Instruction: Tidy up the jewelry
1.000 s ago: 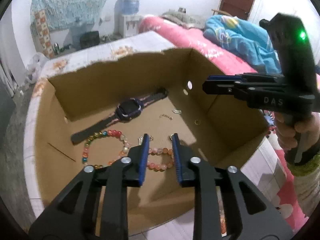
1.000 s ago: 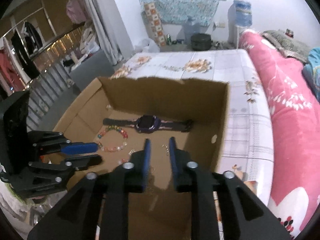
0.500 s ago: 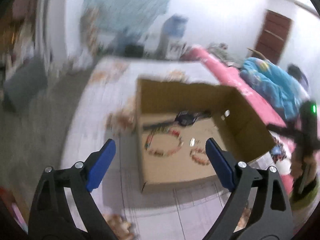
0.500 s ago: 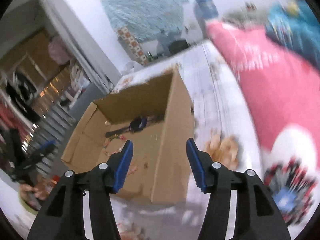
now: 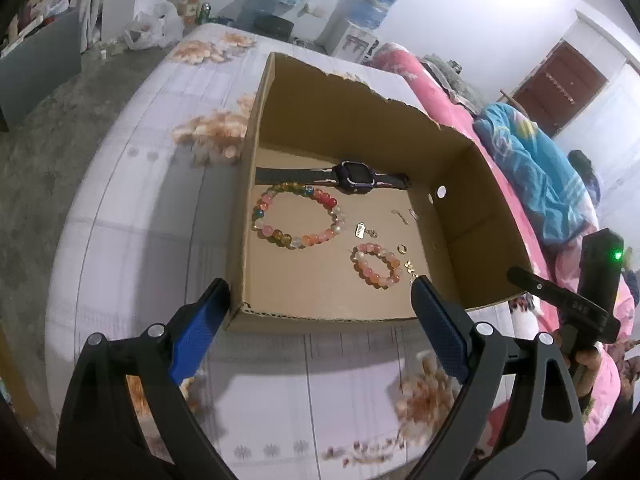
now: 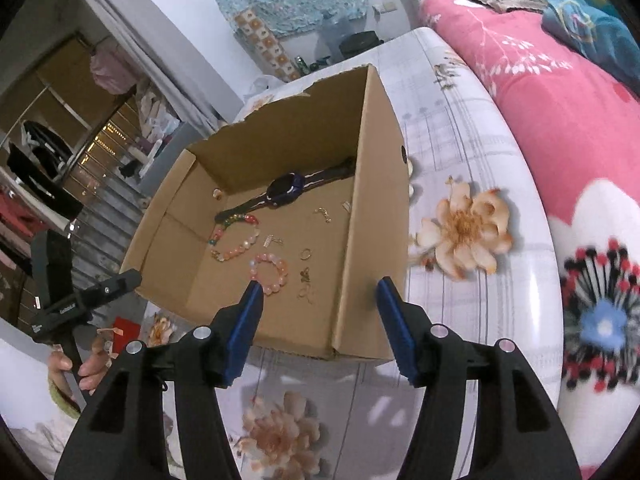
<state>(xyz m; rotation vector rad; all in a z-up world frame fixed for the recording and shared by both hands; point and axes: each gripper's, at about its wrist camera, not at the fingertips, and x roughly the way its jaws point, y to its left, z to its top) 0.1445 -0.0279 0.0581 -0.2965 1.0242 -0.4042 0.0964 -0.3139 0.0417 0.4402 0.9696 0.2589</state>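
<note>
An open cardboard box (image 5: 256, 120) stands on a floral-cloth table. On its floor lie a dark smartwatch (image 5: 354, 175), a large multicoloured bead bracelet (image 5: 298, 215), a small pink bead bracelet (image 5: 375, 265) and several tiny gold pieces (image 5: 402, 248). My left gripper (image 5: 320, 336) is open and empty, held back from the box's near wall. My right gripper (image 6: 320, 328) is open and empty at the box's near right corner (image 6: 340, 344). The watch (image 6: 286, 191) and small bracelet (image 6: 269, 273) also show in the right wrist view.
The table (image 5: 140, 200) has a rounded edge with grey floor to the left. A pink flowered blanket (image 6: 560, 120) and a blue cloth (image 5: 532, 184) lie to the right. A water dispenser (image 5: 360, 20) stands at the back wall.
Both grippers have opened wide and pulled back out of the box to above the tablecloth in front of it. The box and its contents lie as before.
</note>
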